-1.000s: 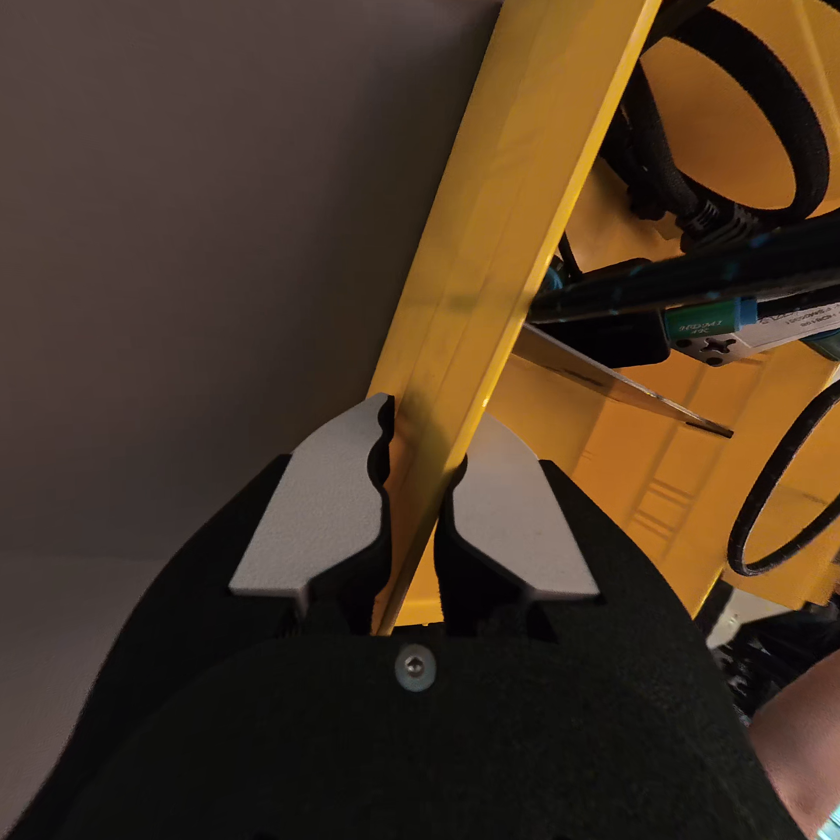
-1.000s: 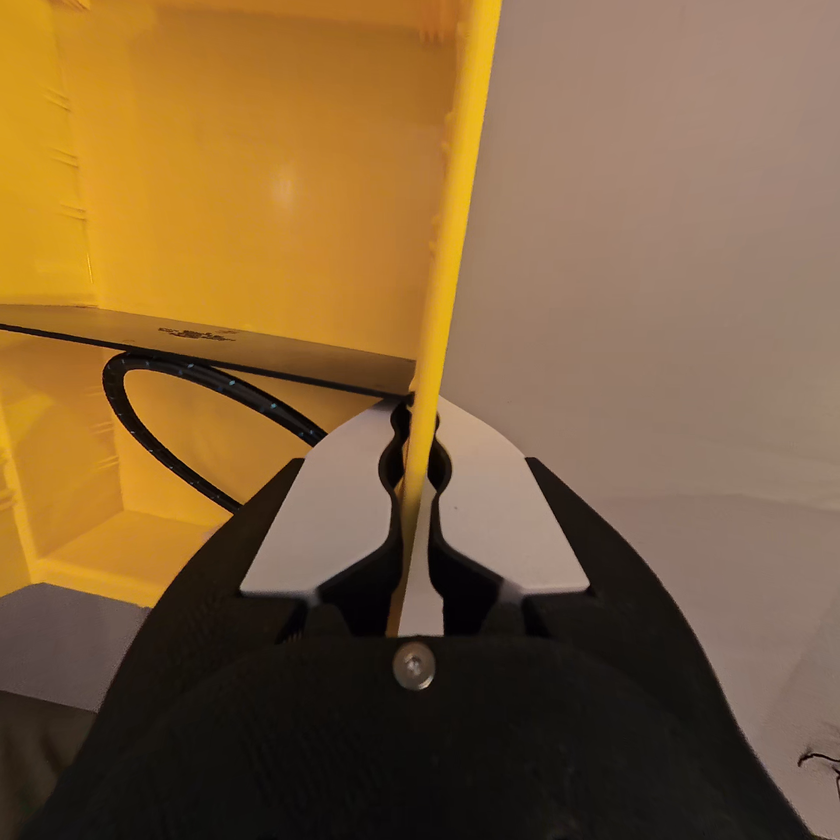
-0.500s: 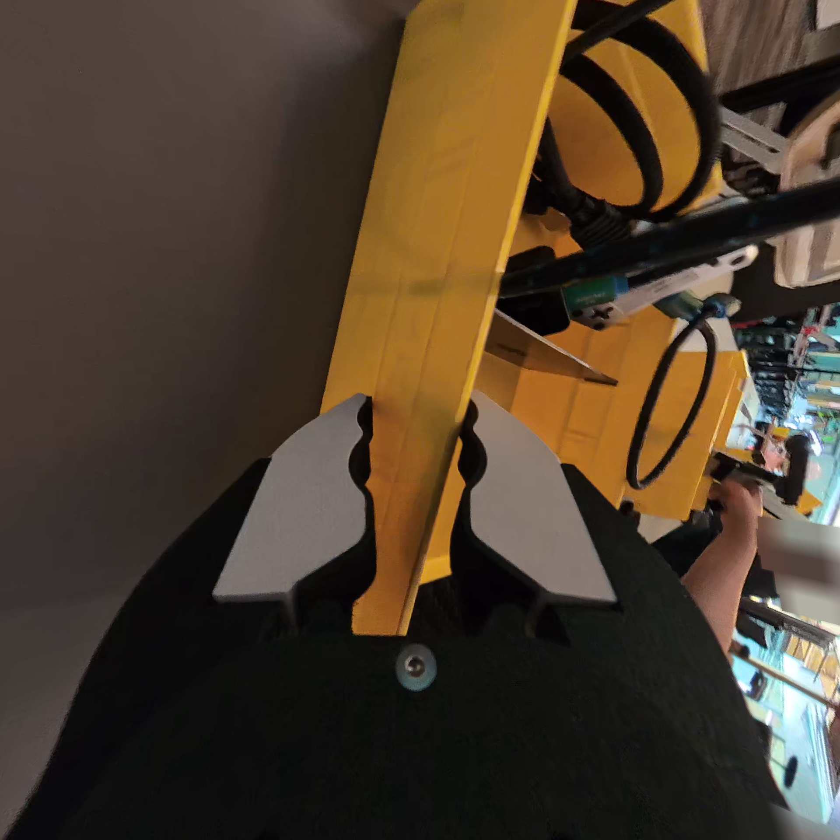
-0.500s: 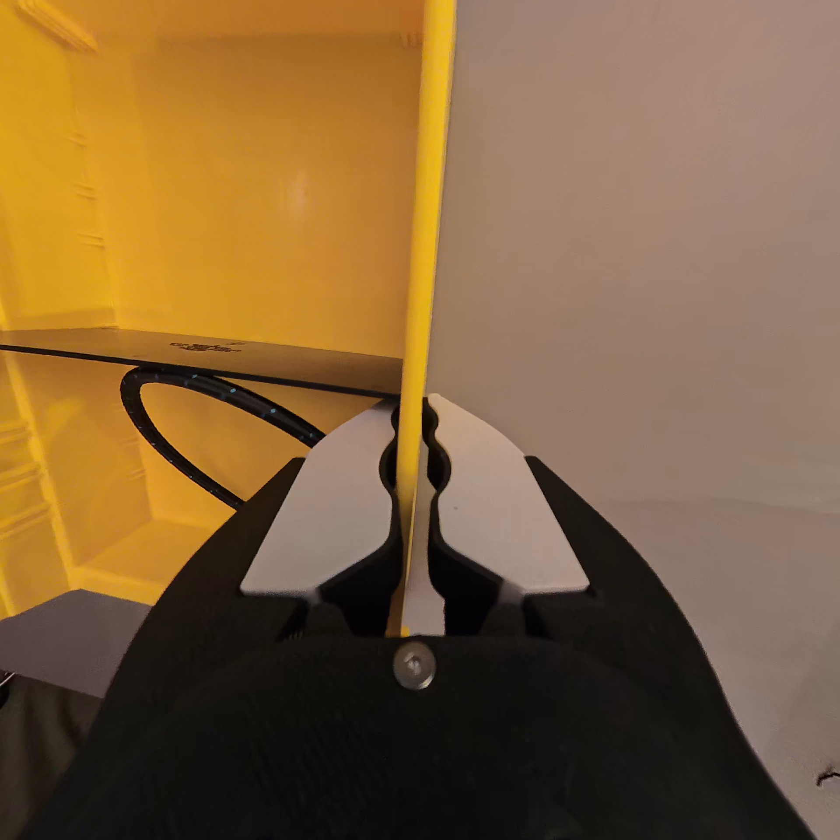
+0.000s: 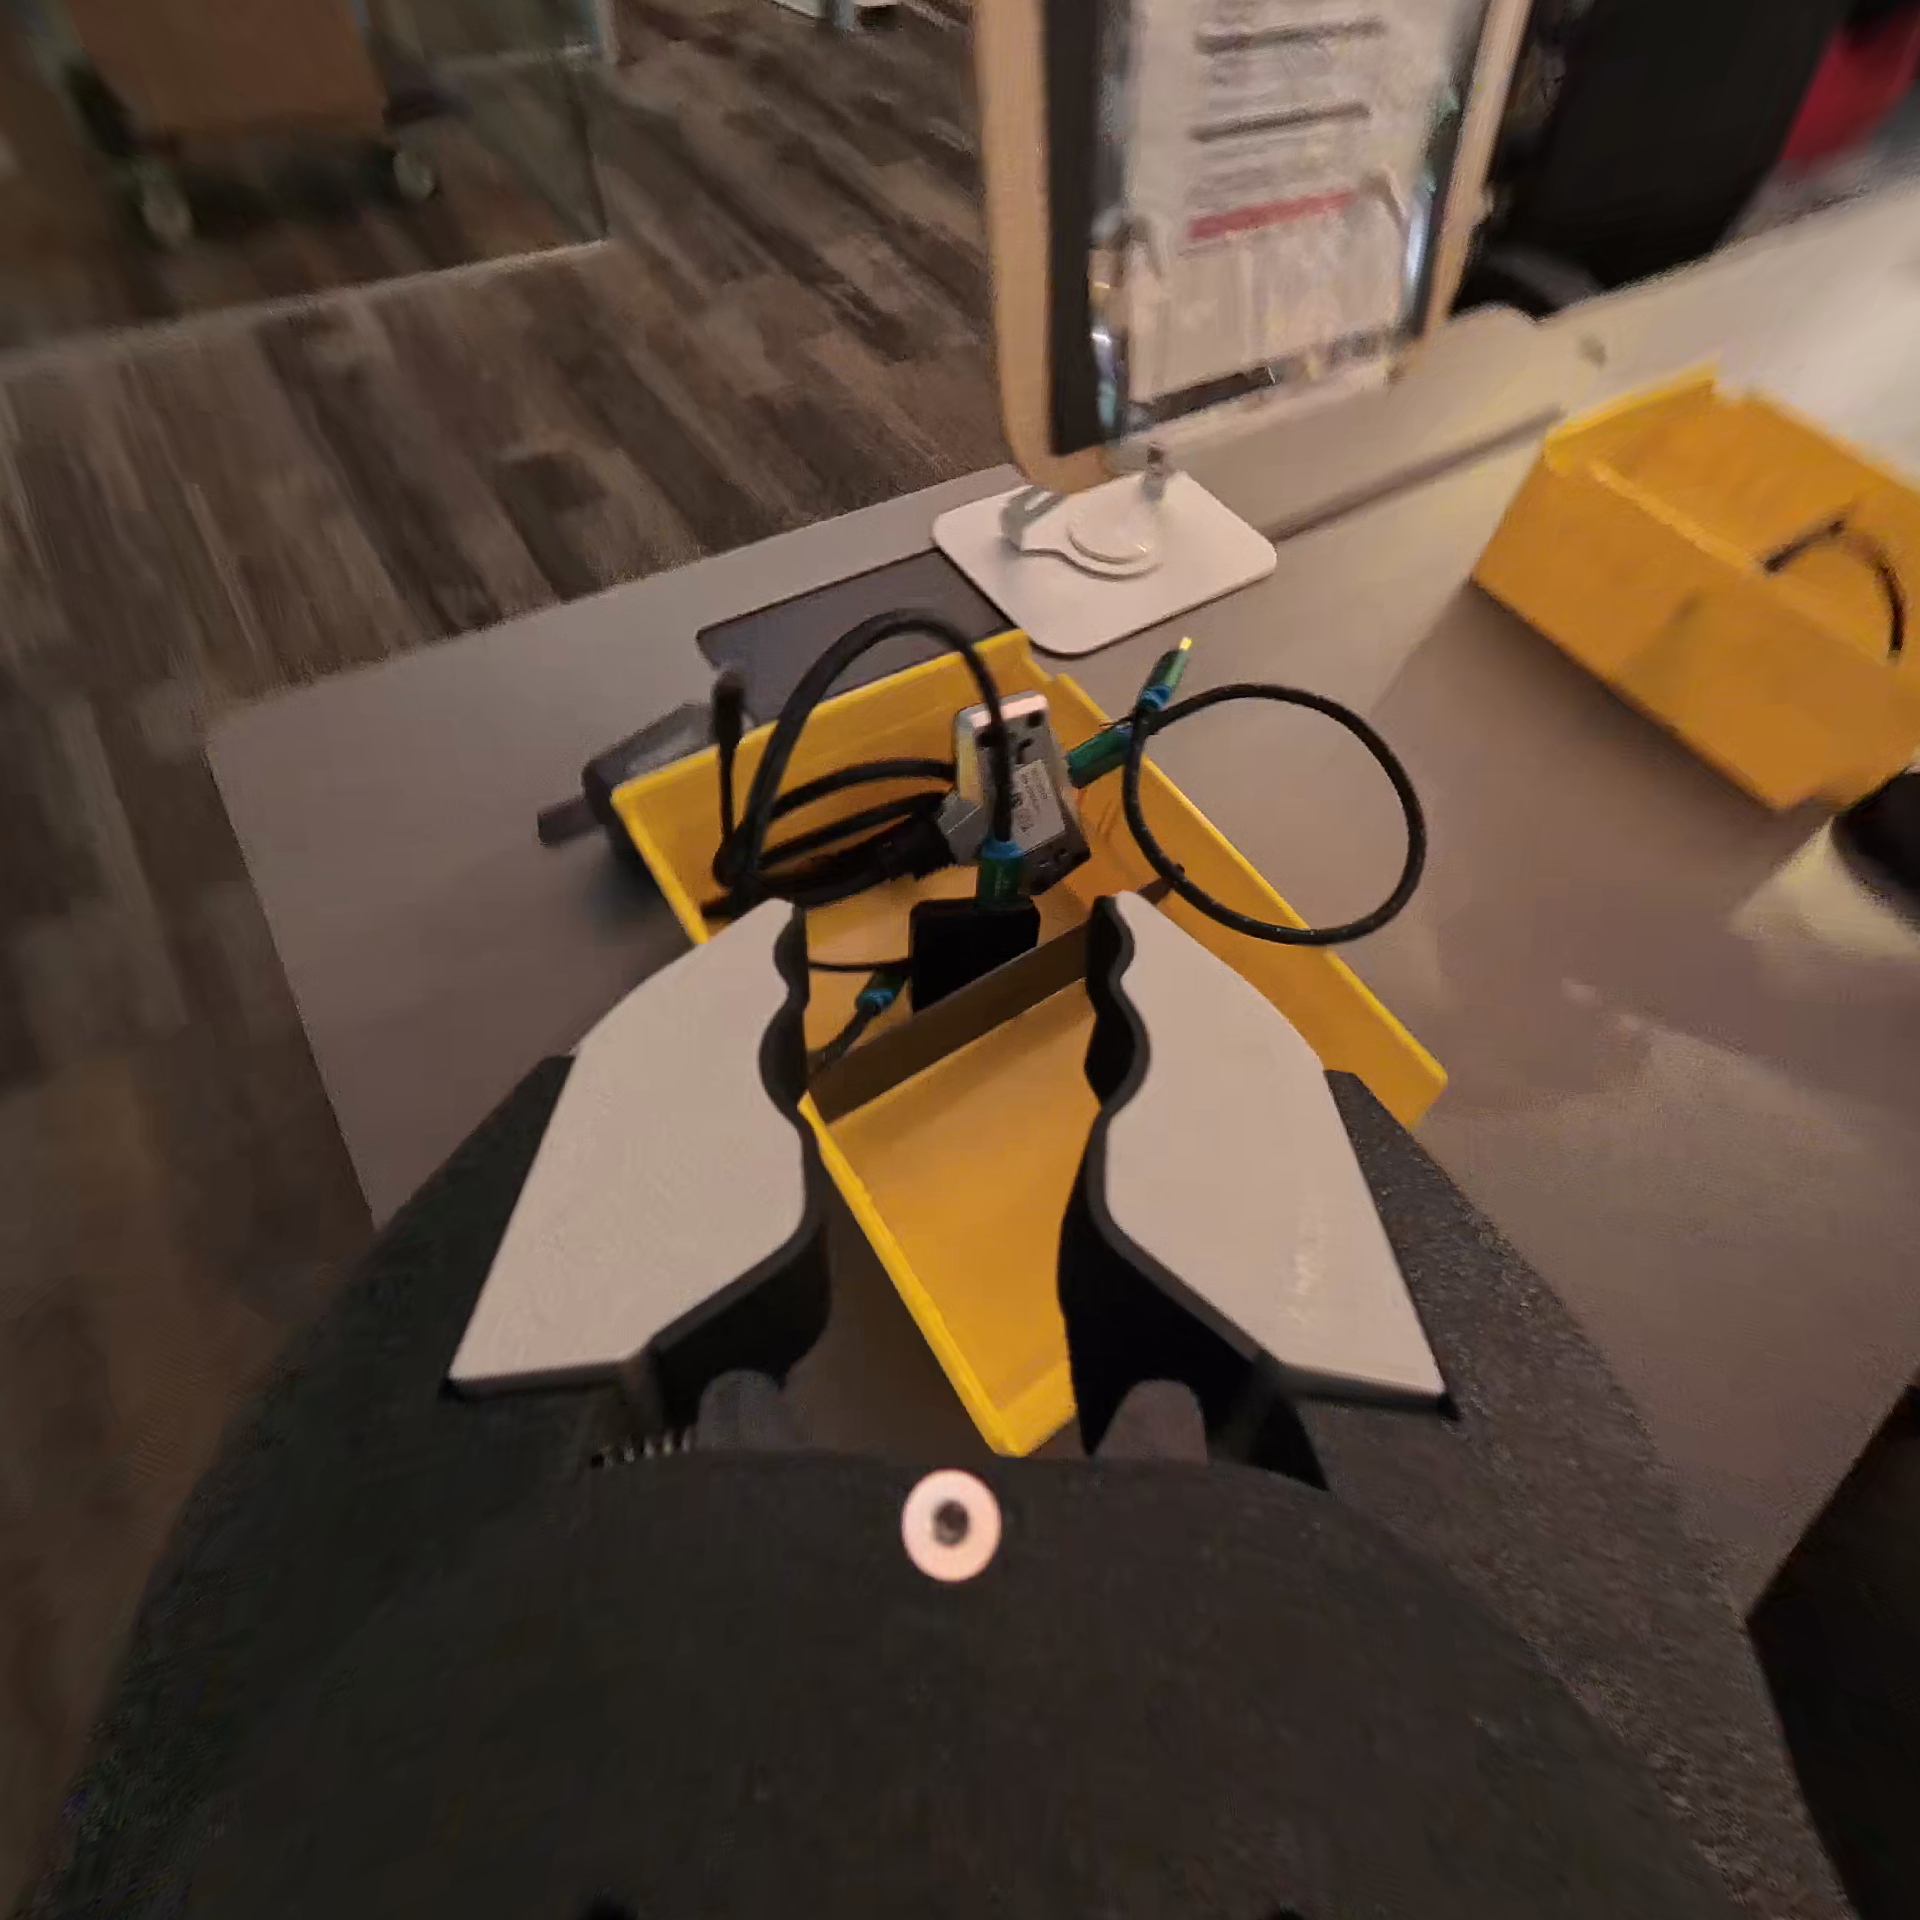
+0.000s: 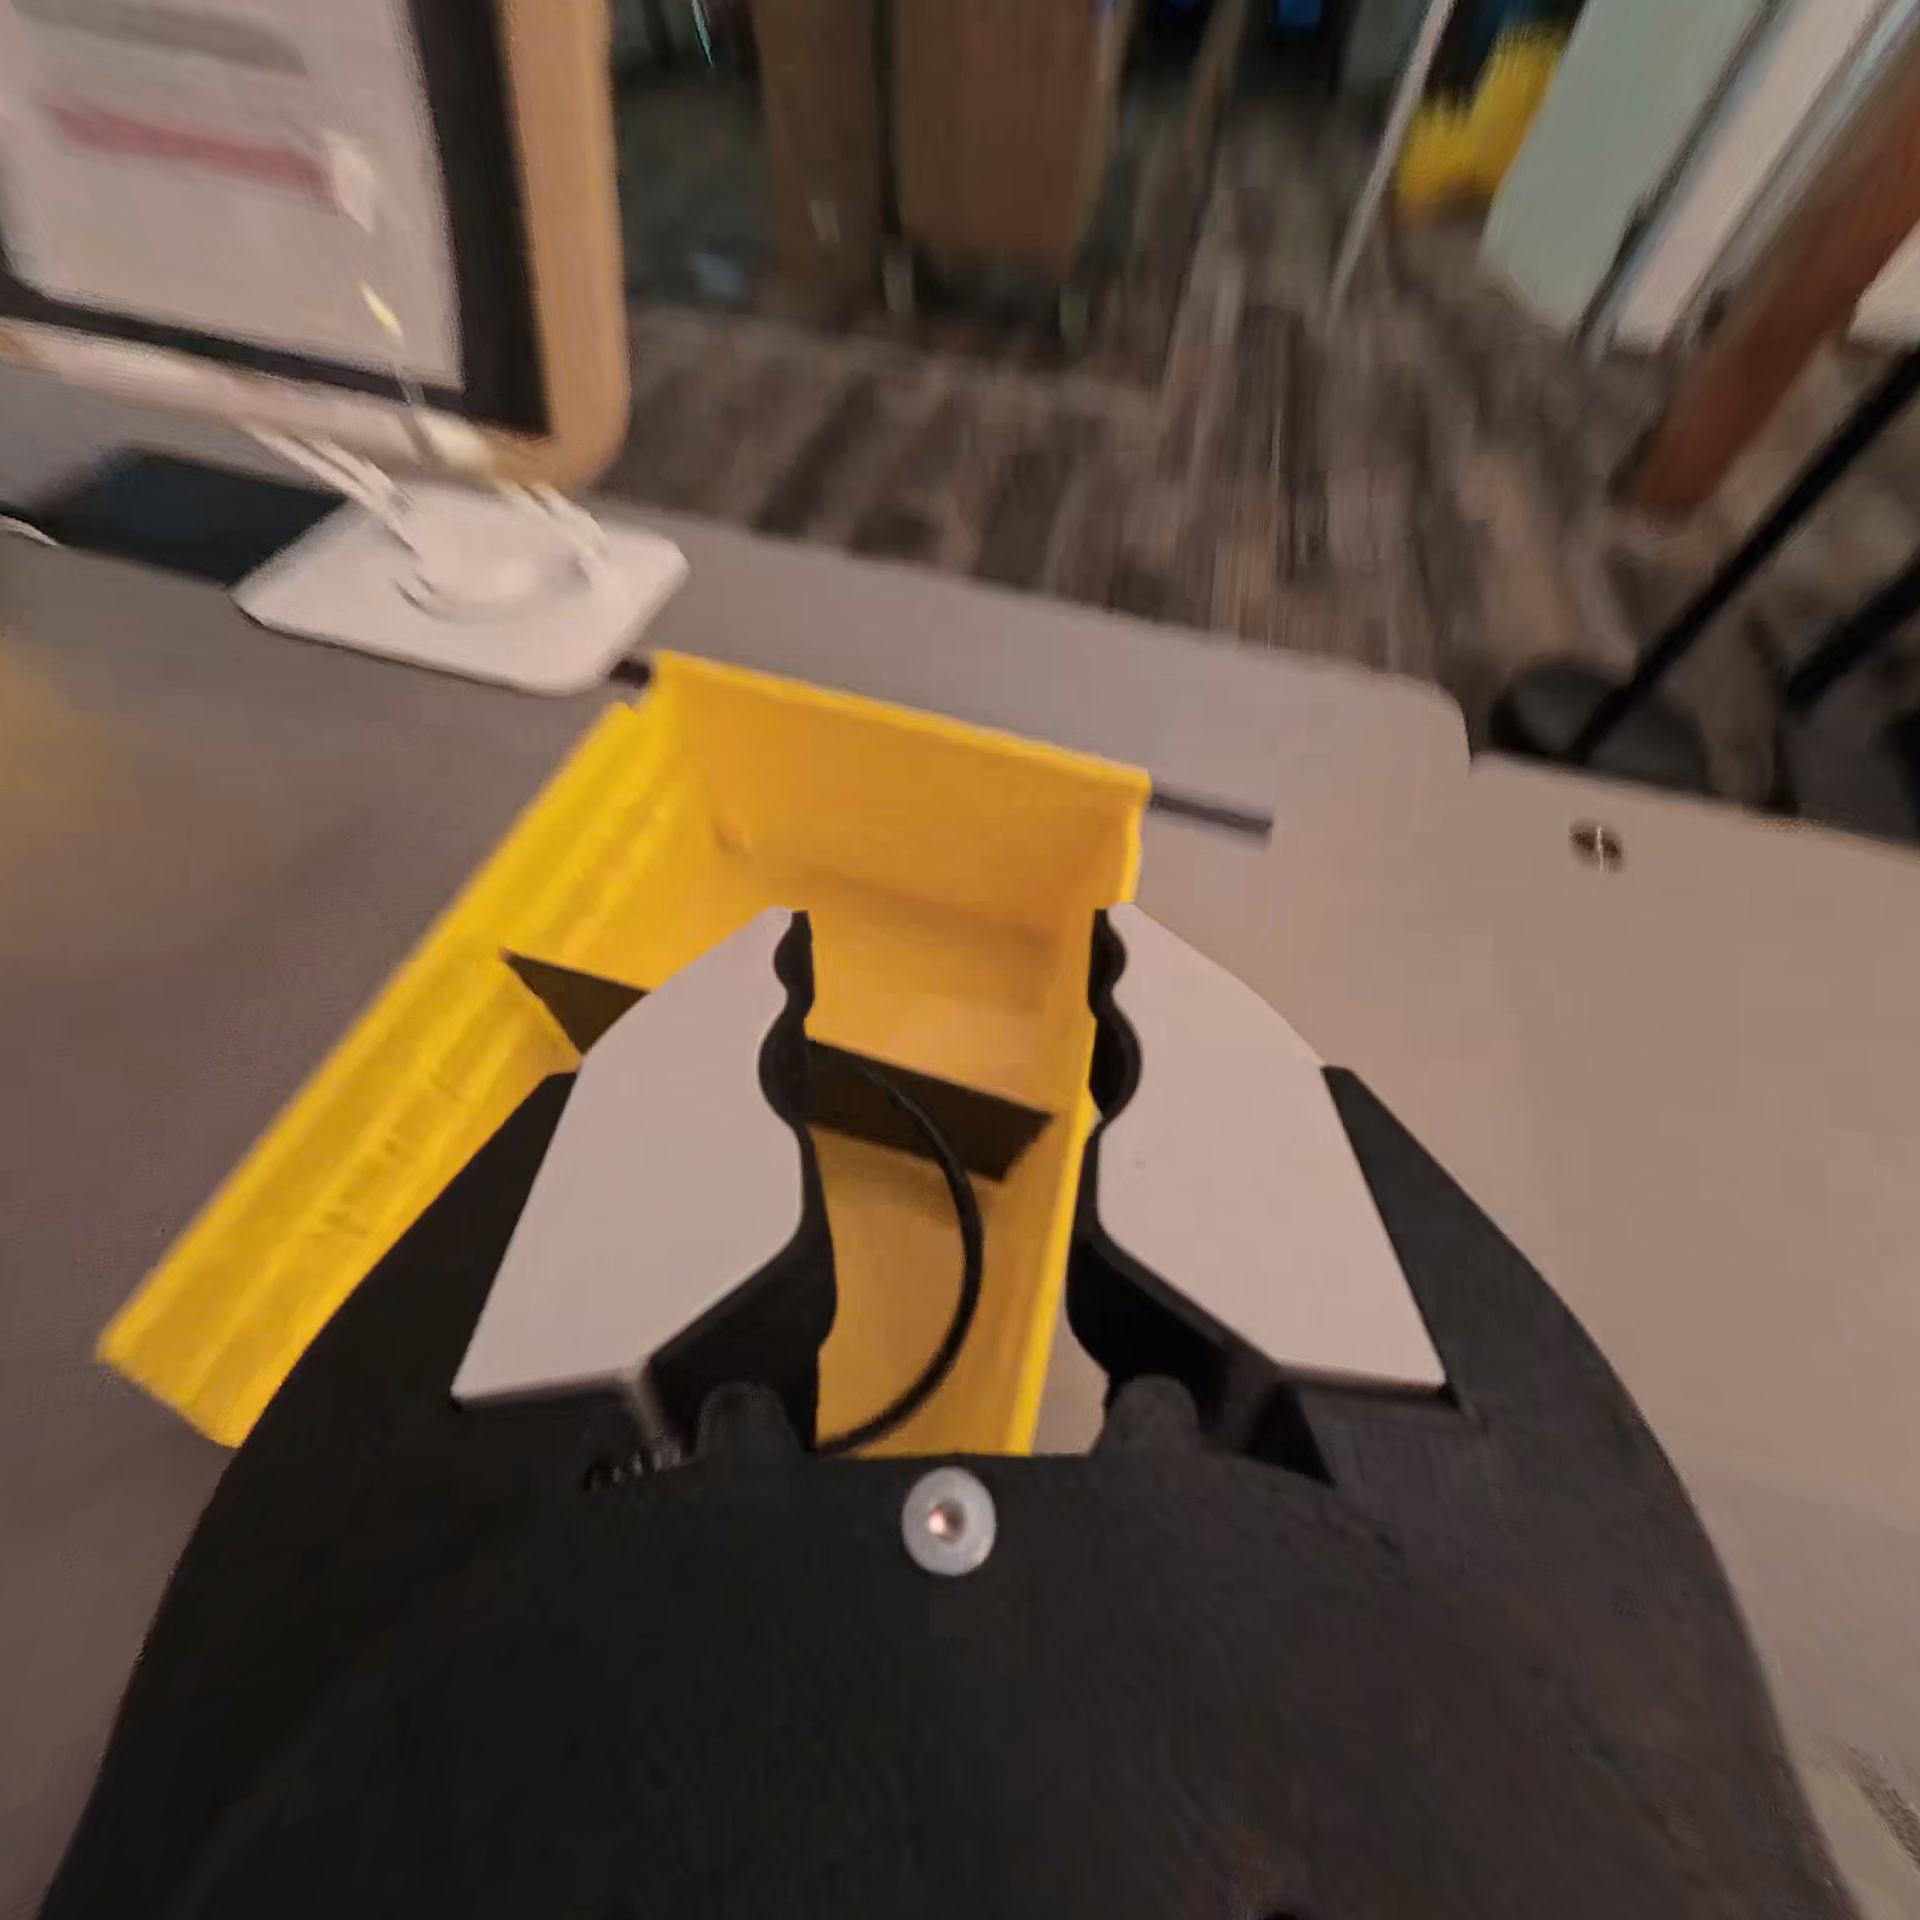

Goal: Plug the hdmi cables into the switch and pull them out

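In the left wrist view a yellow bin (image 5: 1351,997) lies on the grey table (image 5: 436,790). In its far part lie the silver HDMI switch (image 5: 1013,790) and looped black HDMI cables (image 5: 1273,816) with green-blue plugs (image 5: 1000,873). Two plugs sit against the switch; how deep they sit is unclear. My left gripper (image 5: 948,914) is open and empty above the bin's near compartment. My right gripper (image 6: 948,920) is open and empty above a second yellow bin (image 6: 343,1122), which holds a black divider (image 6: 914,1122) and a thin black cable (image 6: 961,1247).
A wood-framed screen on a white stand (image 5: 1107,551) rises behind the first bin and also shows in the right wrist view (image 6: 468,582). A dark flat pad (image 5: 831,634) and a black adapter (image 5: 623,779) lie behind the bin. The second bin (image 5: 1704,623) sits to the right. The left gripper's tips are roughly 75 cm from the right gripper's. My left tips are roughly 20 cm from the silver HDMI switch (image 5: 1013,790).
Both grippers were shut on the thin side walls of the yellow bins. They have let go, opened wide and drawn back above the bins, which now rest on the table.
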Demonstrator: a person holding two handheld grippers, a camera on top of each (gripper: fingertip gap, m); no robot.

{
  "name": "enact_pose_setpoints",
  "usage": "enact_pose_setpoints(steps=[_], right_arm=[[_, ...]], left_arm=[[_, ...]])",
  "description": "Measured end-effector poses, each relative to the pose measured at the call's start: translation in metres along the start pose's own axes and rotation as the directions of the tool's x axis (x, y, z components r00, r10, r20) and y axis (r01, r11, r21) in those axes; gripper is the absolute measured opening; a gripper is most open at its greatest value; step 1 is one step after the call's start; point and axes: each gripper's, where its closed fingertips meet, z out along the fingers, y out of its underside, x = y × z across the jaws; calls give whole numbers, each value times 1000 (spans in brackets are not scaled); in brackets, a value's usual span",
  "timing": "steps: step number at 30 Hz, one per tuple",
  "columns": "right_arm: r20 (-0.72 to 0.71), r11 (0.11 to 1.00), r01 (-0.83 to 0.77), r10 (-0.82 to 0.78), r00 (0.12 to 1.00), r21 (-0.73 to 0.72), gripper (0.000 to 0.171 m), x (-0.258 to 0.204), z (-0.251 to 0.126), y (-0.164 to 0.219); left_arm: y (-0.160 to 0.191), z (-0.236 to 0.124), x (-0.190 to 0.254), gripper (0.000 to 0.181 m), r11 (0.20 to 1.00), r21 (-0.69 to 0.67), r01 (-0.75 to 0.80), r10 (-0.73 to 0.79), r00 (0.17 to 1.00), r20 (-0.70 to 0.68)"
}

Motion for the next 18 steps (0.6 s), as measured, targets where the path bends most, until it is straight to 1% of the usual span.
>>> enact_pose_setpoints(steps=[2, 3, 5, 6, 7, 8, 11, 13, 15, 18], right_arm=[[36, 983, 32, -39, 999, 181, 53, -25, -18, -18], [59, 964, 45, -62, 996, 261, 56, -38, -25, -23], [95, 915, 55, -101, 990, 399, 57, -64, -35, -26], [114, 904, 55, -113, 987, 423, 57, -75, -35, -23], [143, 908, 57, -126, 982, 415, 57, -88, -32, -15], [174, 915, 58, -138, 975, 400, 57, -100, -27, -8], [254, 900, 85, -209, 944, 427, 56, -141, -16, 6], [284, 878, 101, -257, 924, 468, 55, -167, -10, 11], [315, 859, 125, -312, 896, 496, 53, -192, -2, 19], [344, 849, 258, -439, 830, 461, 52, -223, 10, 40]], left_arm=[[-13, 18, 26, 44, 988, -50, -147, 142, 986, -82], [-17, 29, 36, 45, 975, -86, -204, 195, 975, -106], [-25, 54, 49, 45, 927, -163, -337, 320, 940, -119], [-29, 66, 52, 42, 891, -194, -410, 395, 912, -112], [-33, 78, 55, 32, 852, -218, -475, 462, 880, -112], [-37, 89, 58, 27, 815, -237, -528, 512, 849, -130], [-43, 118, 47, 29, 690, -353, -632, 628, 765, -144], [-38, 131, 36, 35, 618, -458, -639, 637, 749, -184], [-34, 145, 36, 38, 562, -508, -653, 634, 734, -243], [-30, 166, 35, 39, 440, -554, -707, 656, 674, -339]])
